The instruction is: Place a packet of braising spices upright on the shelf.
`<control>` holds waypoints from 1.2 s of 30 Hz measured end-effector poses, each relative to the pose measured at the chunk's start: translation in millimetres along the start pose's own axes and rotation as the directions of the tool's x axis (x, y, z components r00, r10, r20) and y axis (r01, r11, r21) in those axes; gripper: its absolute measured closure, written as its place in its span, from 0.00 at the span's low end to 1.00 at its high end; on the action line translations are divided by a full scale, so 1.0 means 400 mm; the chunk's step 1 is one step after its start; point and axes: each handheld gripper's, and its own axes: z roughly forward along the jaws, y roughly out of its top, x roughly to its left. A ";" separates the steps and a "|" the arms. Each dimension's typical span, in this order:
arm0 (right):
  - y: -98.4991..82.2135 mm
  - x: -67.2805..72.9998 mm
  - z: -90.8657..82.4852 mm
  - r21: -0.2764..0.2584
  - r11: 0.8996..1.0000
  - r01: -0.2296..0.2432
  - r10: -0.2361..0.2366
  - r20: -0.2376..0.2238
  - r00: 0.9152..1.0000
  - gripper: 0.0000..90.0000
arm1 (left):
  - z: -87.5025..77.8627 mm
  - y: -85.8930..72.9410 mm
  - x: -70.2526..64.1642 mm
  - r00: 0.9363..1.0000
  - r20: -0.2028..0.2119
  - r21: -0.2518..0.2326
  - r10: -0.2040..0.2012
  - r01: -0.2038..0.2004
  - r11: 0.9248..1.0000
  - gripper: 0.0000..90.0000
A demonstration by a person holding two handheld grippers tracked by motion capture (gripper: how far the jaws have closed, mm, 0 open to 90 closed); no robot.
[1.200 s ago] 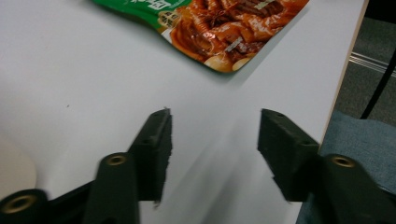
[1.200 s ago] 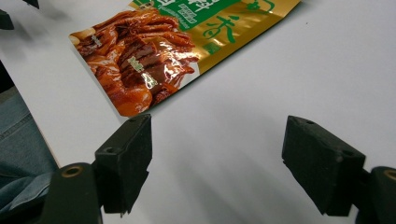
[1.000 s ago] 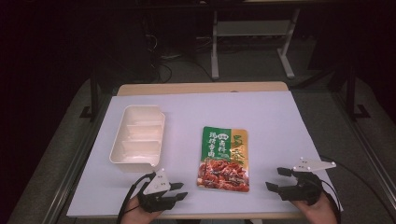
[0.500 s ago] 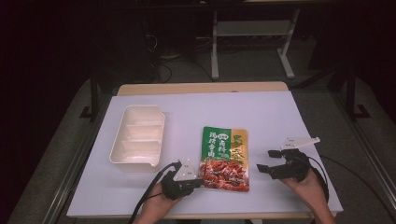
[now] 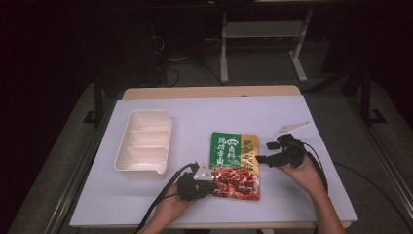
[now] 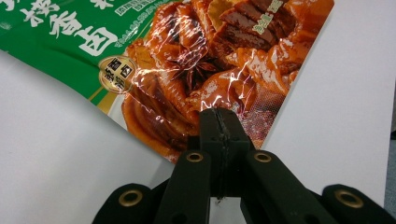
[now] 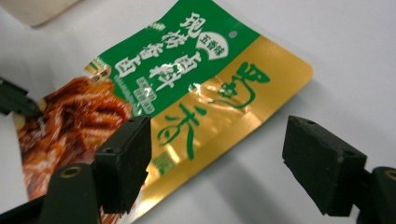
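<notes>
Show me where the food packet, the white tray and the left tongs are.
Food packet (image 5: 229, 150): high view, green upper part of its face.
White tray (image 5: 167, 127): high view, right rim.
Left tongs (image 6: 219, 128): left gripper view, shut tips clamped on the packet's bottom edge.

I see a glossy flat food pouch (image 5: 235, 165): green top with white lettering, gold corner, red-brown meat print below. Cream plastic compartment tray (image 5: 143, 145). White table sheet (image 5: 195, 117). Black-jawed grippers.

Glossy crinkled foil-plastic sauce packet (image 5: 235, 165) with shiny gold panel, matt black plastic left gripper (image 6: 219, 140) with brass-coloured rivets, smooth off-white plastic tray (image 5: 144, 144), matt pale table cover (image 5: 204, 117), bare wood table edge (image 5: 209, 91)
</notes>
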 end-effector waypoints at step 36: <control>0.024 -0.068 0.113 0.001 0.994 -0.113 0.110 -0.244 0.964 0.57 | 0.006 0.005 -0.008 1.000 -0.020 0.039 0.009 -0.008 0.999 1.00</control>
